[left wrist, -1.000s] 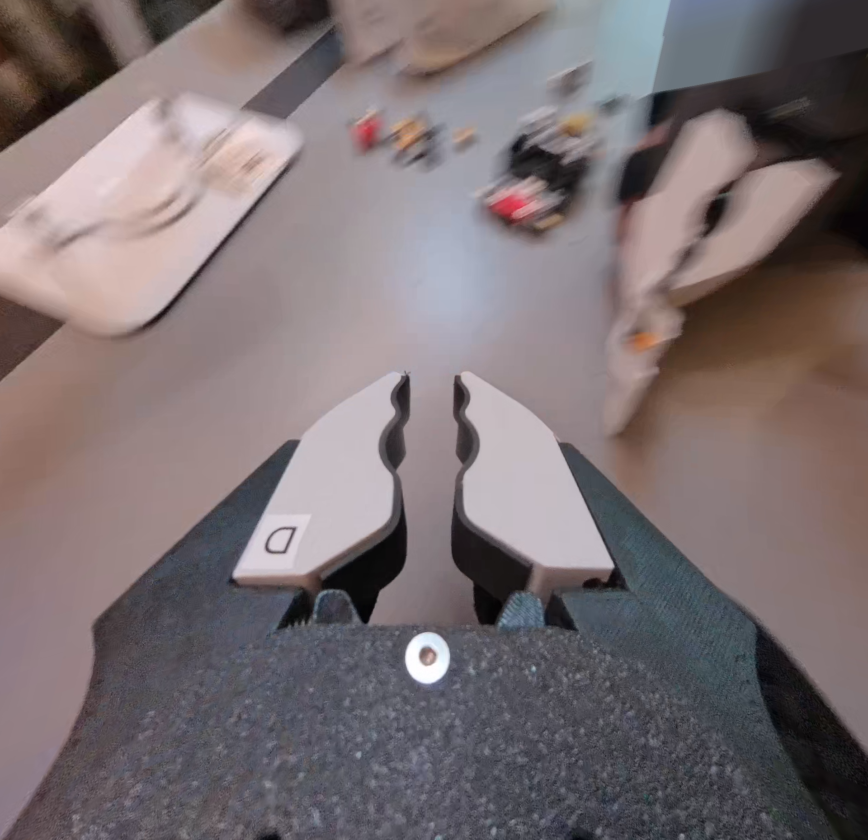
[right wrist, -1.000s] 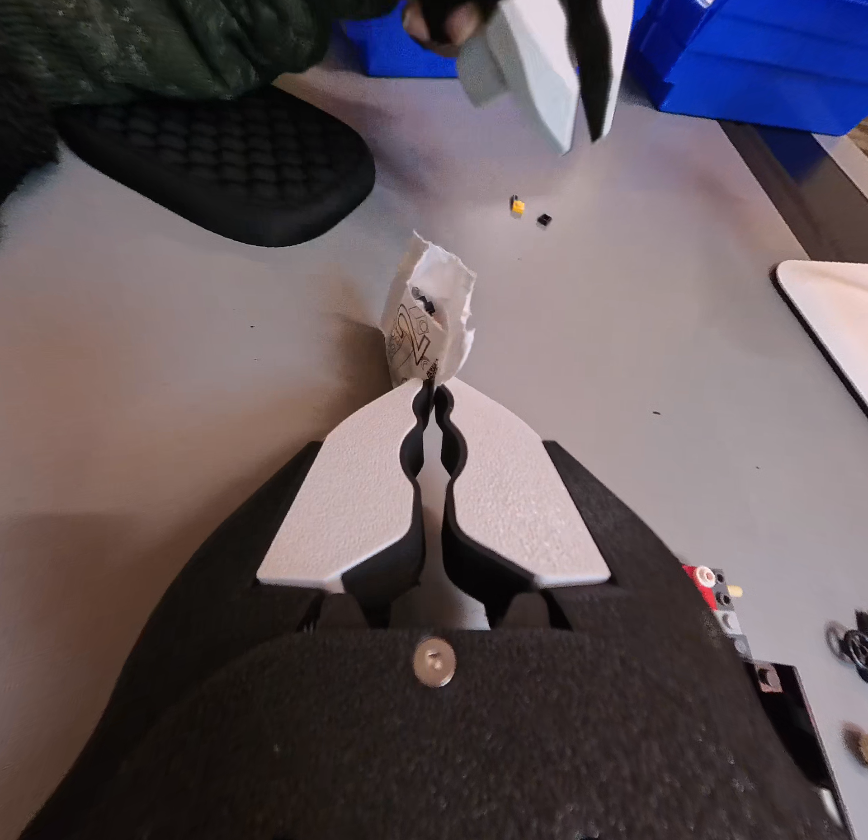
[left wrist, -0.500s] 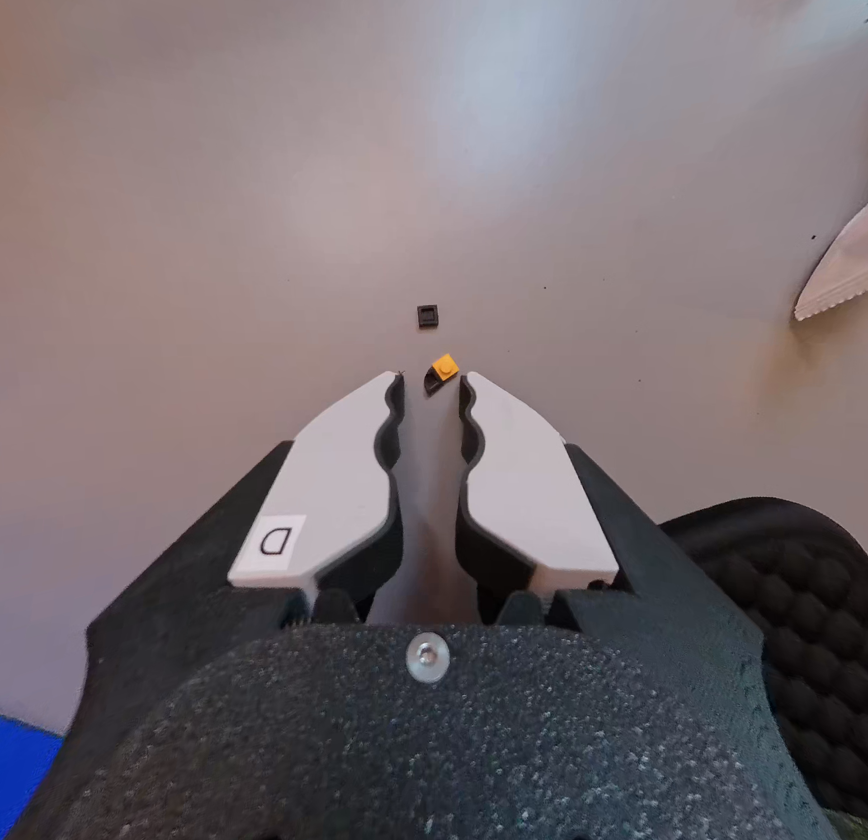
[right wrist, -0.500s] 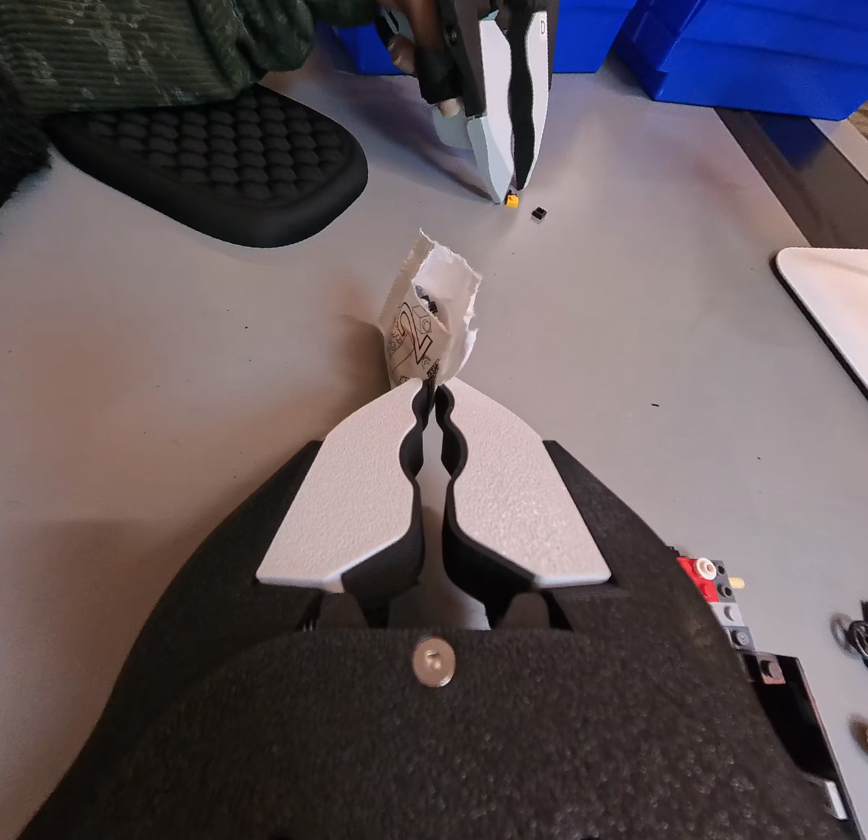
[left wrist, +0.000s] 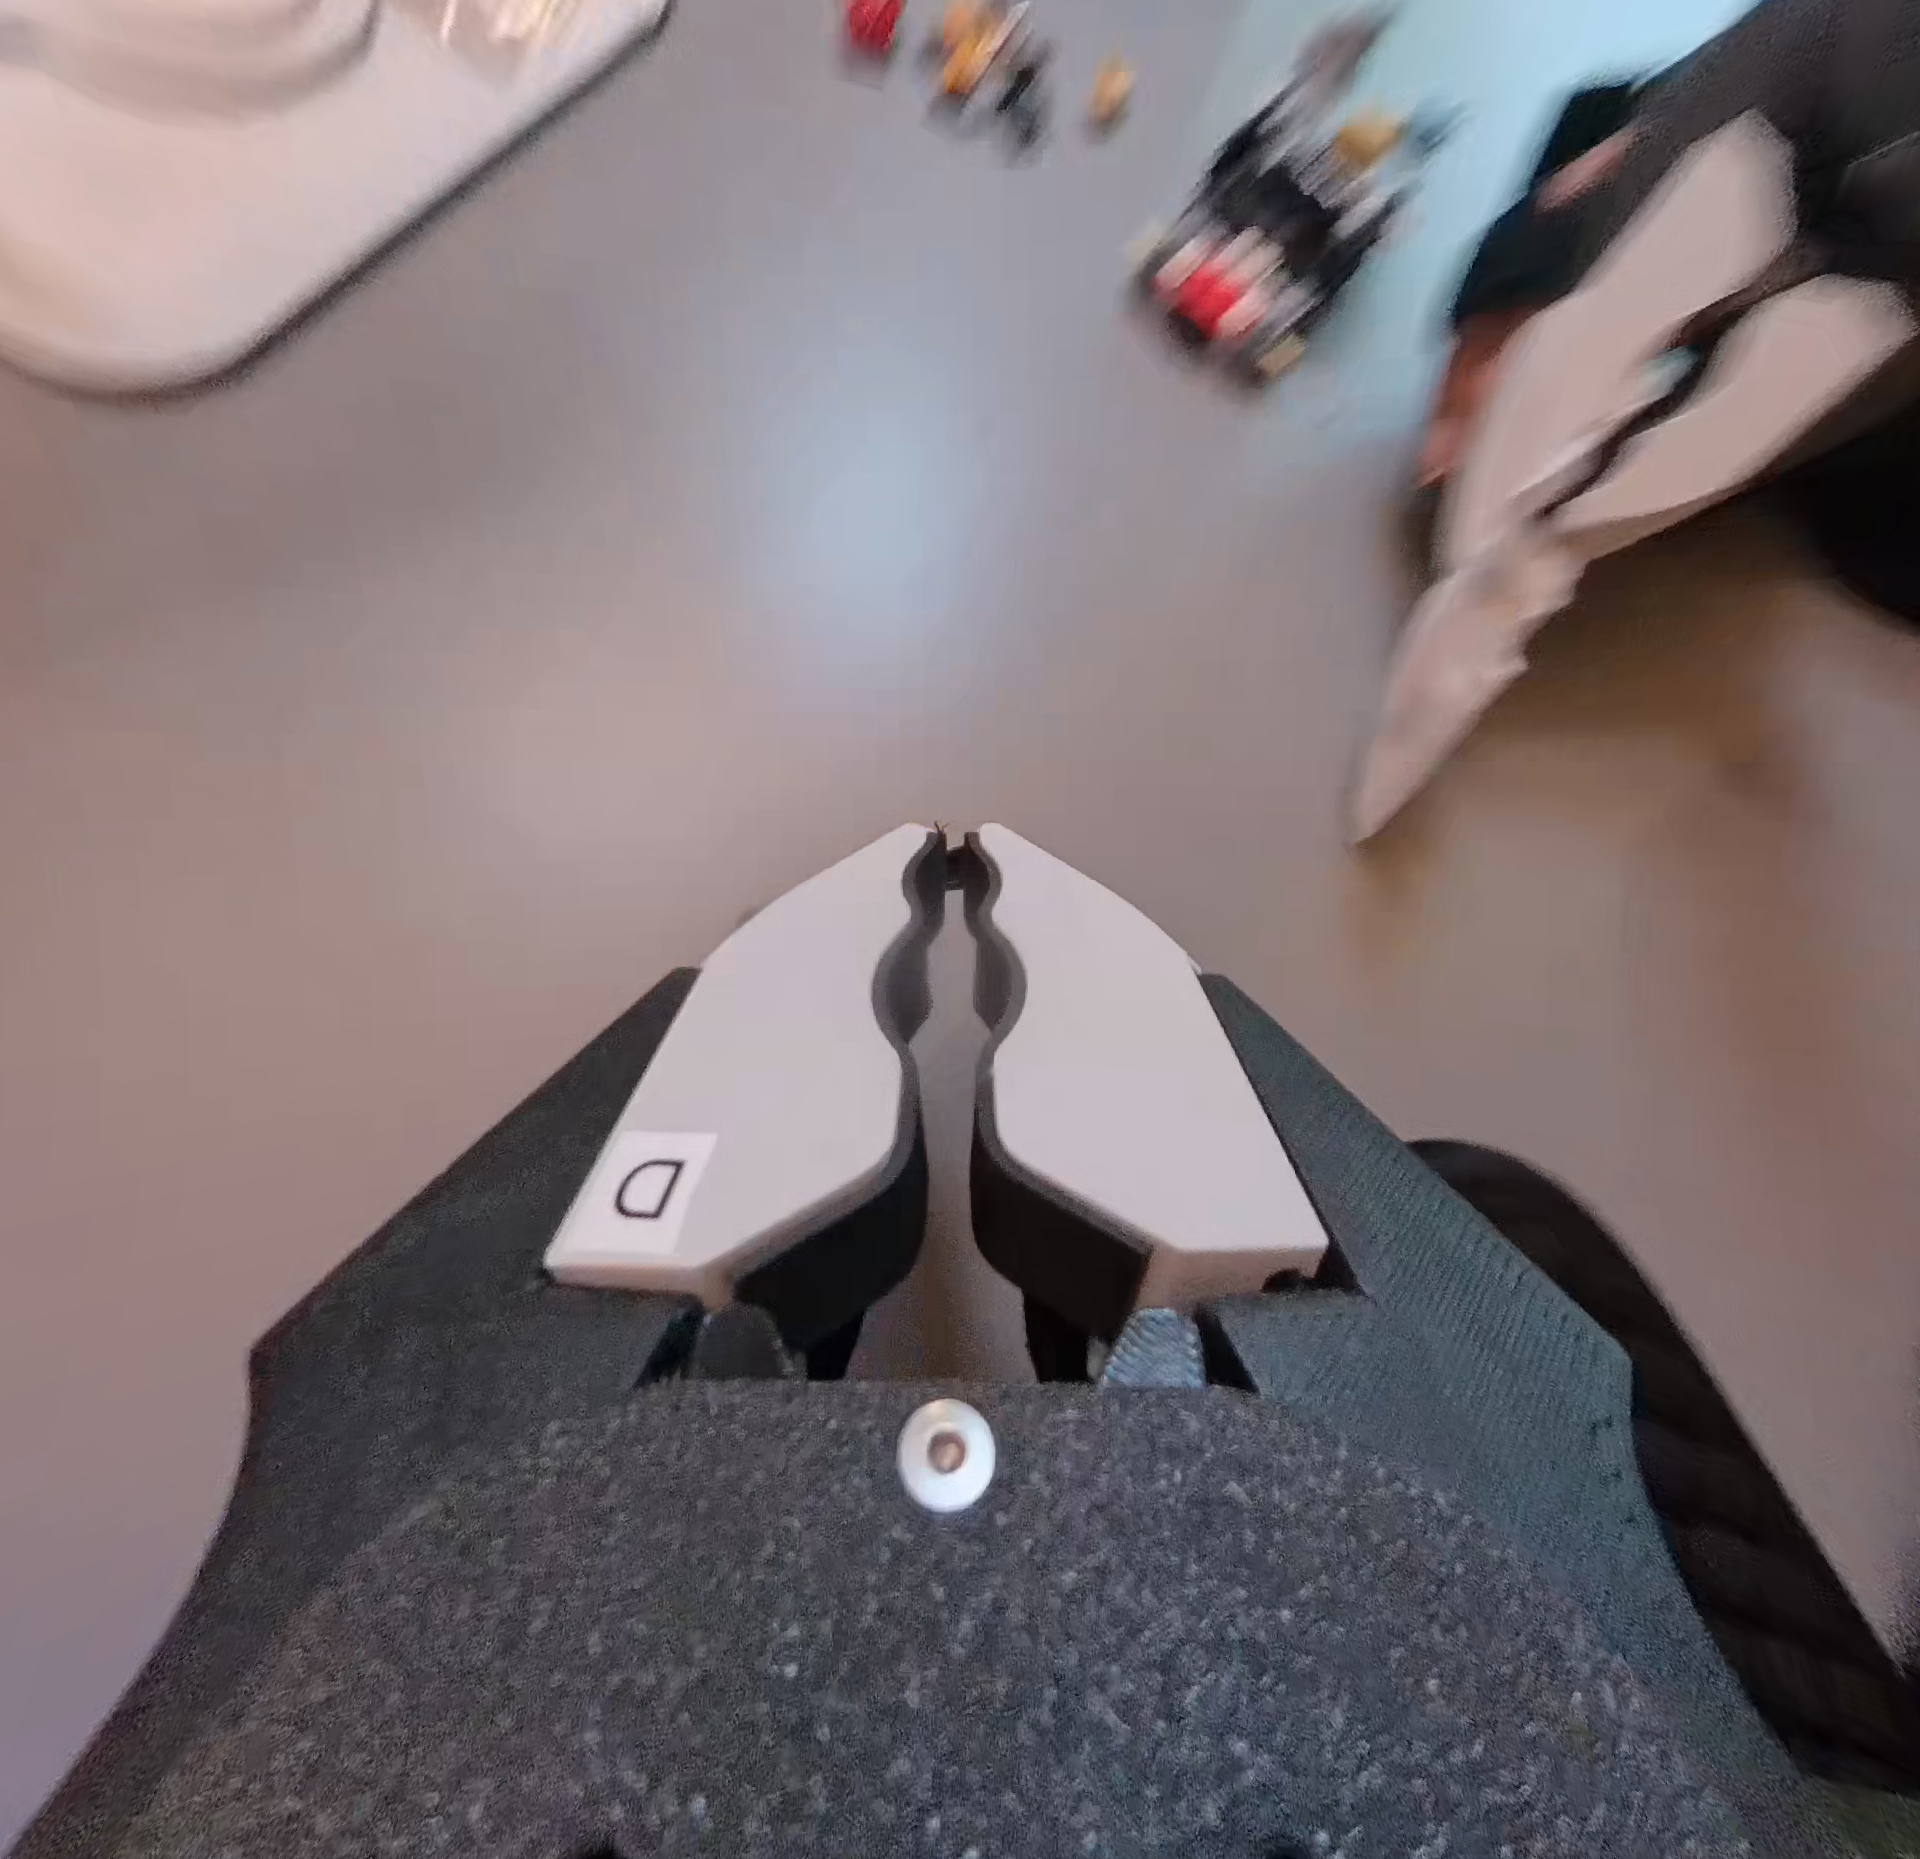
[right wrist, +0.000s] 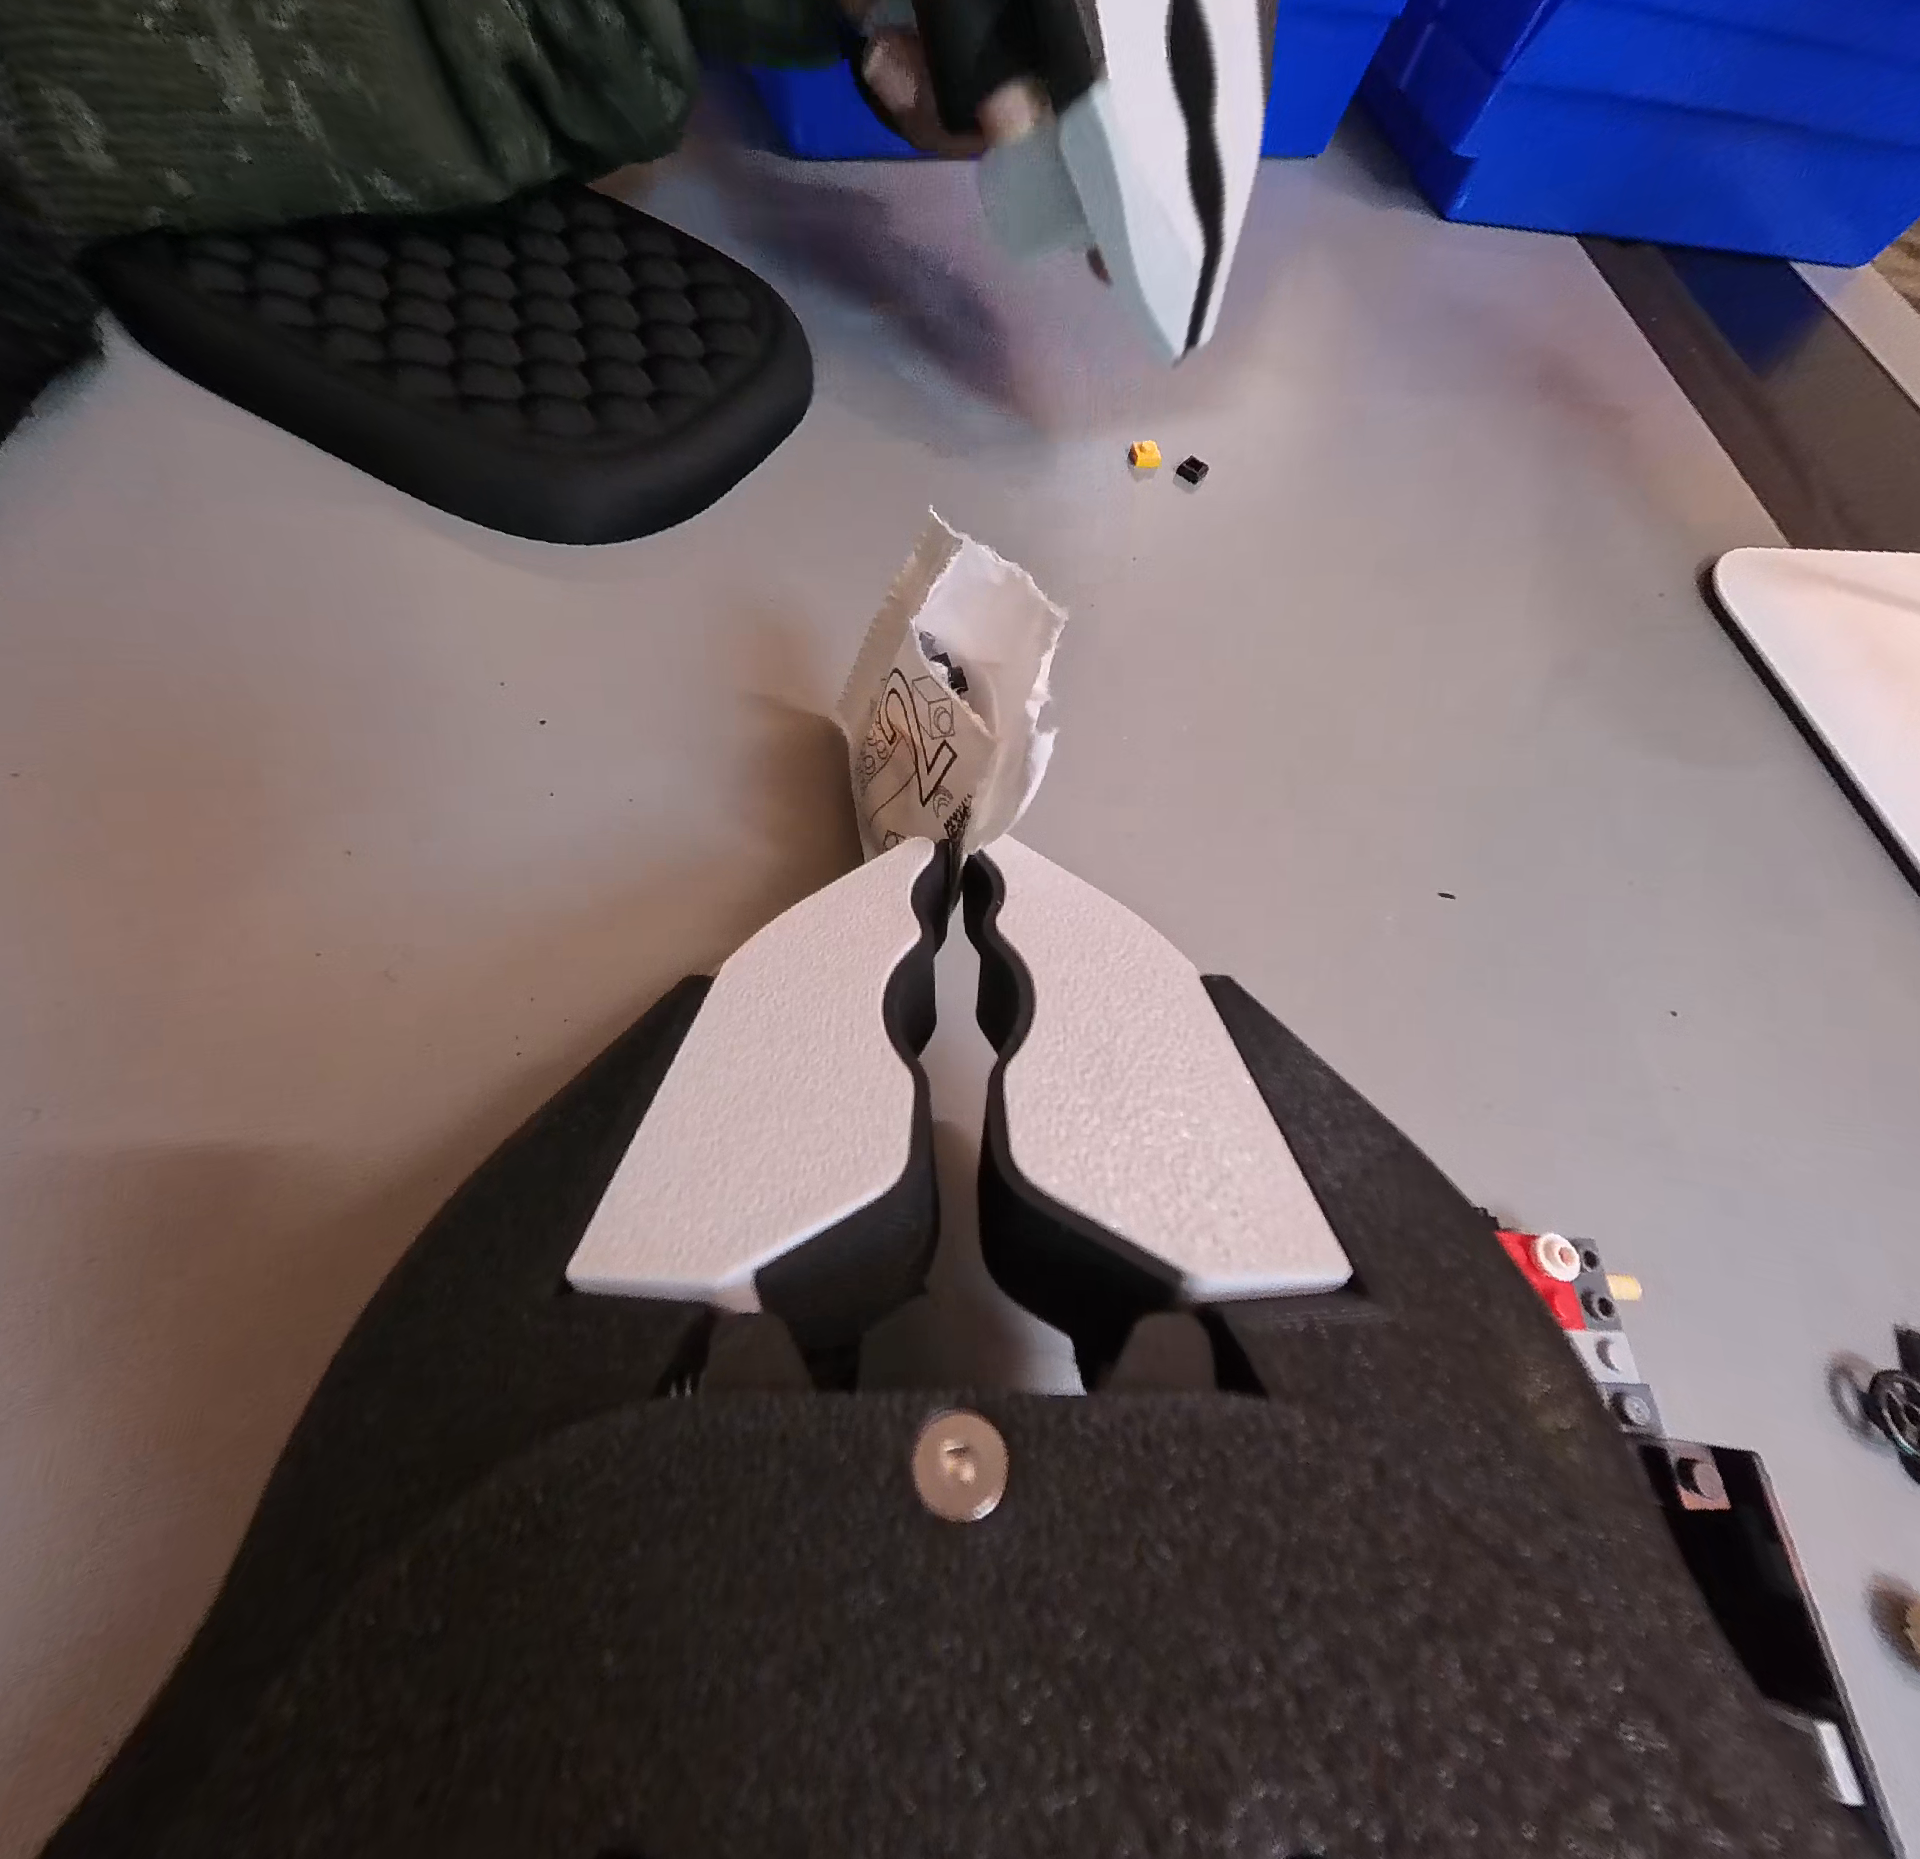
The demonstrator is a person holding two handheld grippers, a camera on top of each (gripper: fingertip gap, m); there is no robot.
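**Torn paper bag pinched in the right gripper; left gripper nipping a tiny dark piece**

The right gripper (right wrist: 954, 859) has its pads closed on the lower edge of a small white printed paper bag (right wrist: 951, 708). The bag's torn top stands open above the grey table (right wrist: 312, 770), with small dark pieces visible inside. Only the right wrist view shows this clearly; in the left wrist view the same bag (left wrist: 1455, 666) is a blurred pale shape trailing from the other tool.

The left gripper (left wrist: 951, 841) is drawn nearly closed, and a very small dark piece (left wrist: 951, 871) sits pinched between its tips. The right wrist view shows that gripper raised above the table, held by a person's hand (right wrist: 935, 53) in a green sleeve (right wrist: 312, 74).

Below it lie a yellow stud piece (right wrist: 1144, 454) and a black stud piece (right wrist: 1192, 471), just beside each other. A black cushioned pad (right wrist: 447, 355) and blue bins (right wrist: 1662, 95) appear only in the right view. The left view alone shows scattered bricks (left wrist: 1257, 251) and most of a white tray (left wrist: 260, 168).
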